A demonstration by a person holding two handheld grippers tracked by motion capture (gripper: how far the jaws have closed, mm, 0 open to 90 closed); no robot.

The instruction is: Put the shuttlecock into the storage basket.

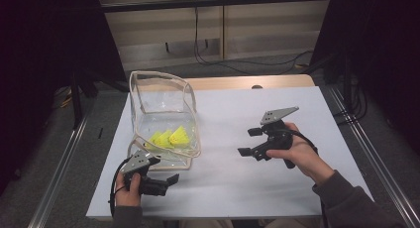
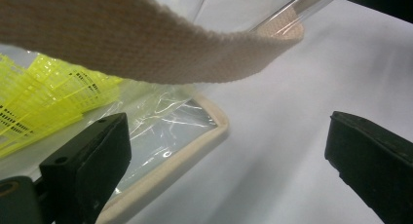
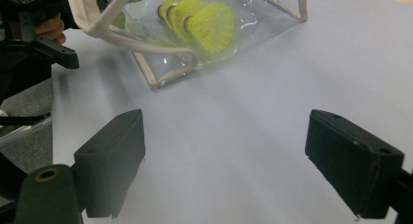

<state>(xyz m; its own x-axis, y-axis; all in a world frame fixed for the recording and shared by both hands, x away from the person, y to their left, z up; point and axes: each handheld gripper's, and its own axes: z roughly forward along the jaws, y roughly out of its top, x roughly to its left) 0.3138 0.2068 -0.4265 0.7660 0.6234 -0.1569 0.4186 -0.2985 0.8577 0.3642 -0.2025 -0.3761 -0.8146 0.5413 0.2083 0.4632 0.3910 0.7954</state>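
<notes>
white sheet (image 1: 233, 188) on wooden table (image 1: 237, 82) | cables (image 1: 208, 54) behind

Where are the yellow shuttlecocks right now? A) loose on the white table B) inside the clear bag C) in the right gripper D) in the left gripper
B: the yellow shuttlecocks lie inside the clear bag, seen through its wall, while the left gripper and right gripper are both open and hold nothing.
</notes>
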